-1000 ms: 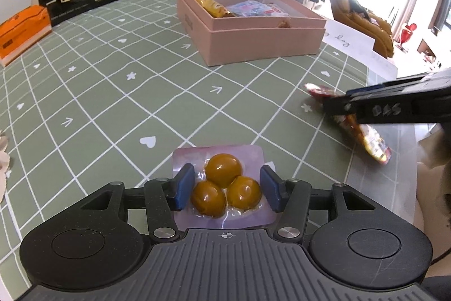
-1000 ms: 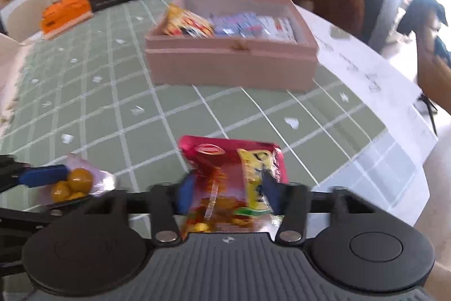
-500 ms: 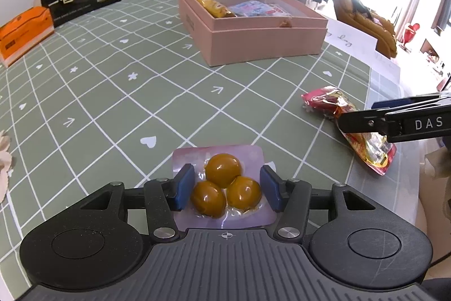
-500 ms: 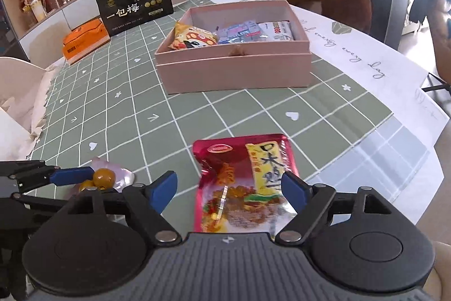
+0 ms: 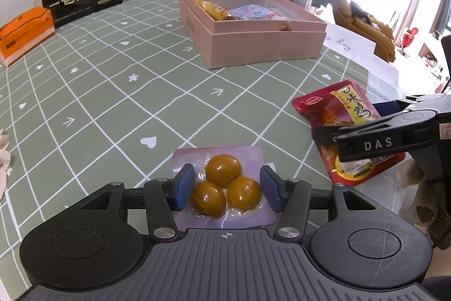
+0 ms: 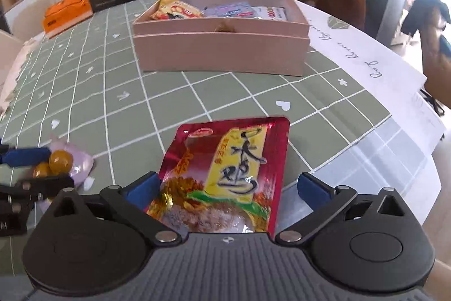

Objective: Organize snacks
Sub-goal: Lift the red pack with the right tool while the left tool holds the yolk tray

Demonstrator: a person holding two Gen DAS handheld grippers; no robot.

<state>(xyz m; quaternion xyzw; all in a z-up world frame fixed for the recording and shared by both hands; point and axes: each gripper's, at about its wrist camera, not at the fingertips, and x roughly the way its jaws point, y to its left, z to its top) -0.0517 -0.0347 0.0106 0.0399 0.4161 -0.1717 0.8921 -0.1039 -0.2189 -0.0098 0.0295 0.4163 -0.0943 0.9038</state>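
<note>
Left wrist view: the left gripper (image 5: 227,188) clamped a clear vacuum pack of three amber egg yolks (image 5: 224,185) on the green grid-patterned tablecloth (image 5: 112,92), well short of the pink cardboard box (image 5: 253,44).

Right wrist view: the right gripper (image 6: 228,191), jaws just opened wide, straddled the flat red-and-yellow foil snack pouch (image 6: 228,174) without gripping it.

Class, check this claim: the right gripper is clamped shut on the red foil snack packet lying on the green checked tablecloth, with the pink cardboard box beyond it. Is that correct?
Not quite. In the right wrist view the right gripper stands wide open, having just been opening; the red foil snack packet lies between its jaws, unclamped, on the green checked tablecloth. The pink cardboard box is indeed beyond it.
</note>
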